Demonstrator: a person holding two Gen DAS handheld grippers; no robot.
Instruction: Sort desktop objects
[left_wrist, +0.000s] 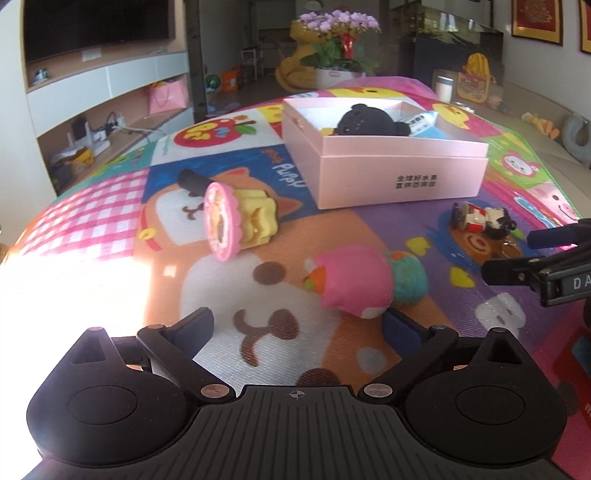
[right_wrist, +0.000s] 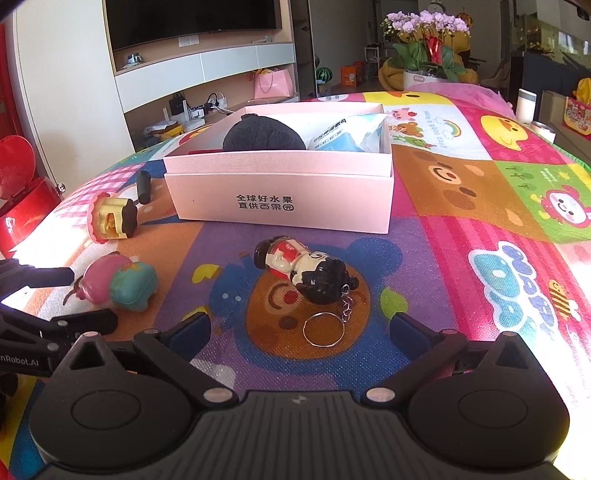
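A pink box (left_wrist: 399, 177) (right_wrist: 280, 199) stands on the colourful mat and holds a black plush (left_wrist: 364, 122) (right_wrist: 264, 136) and a blue-white packet (right_wrist: 351, 134). A pink and teal toy (left_wrist: 364, 284) (right_wrist: 118, 282) lies just ahead of my left gripper (left_wrist: 299, 326), which is open and empty. A doll keychain (right_wrist: 306, 271) (left_wrist: 484, 218) lies just ahead of my right gripper (right_wrist: 301, 328), open and empty. A pink and yellow toy (left_wrist: 236, 219) (right_wrist: 110, 218) and a black cylinder (left_wrist: 194, 181) (right_wrist: 143, 186) lie left of the box.
The cartoon mat (right_wrist: 480, 192) covers the table. A flower pot (left_wrist: 340, 44) (right_wrist: 424, 48) stands beyond its far edge. A red bin (right_wrist: 18, 192) stands at the left. A TV cabinet is behind.
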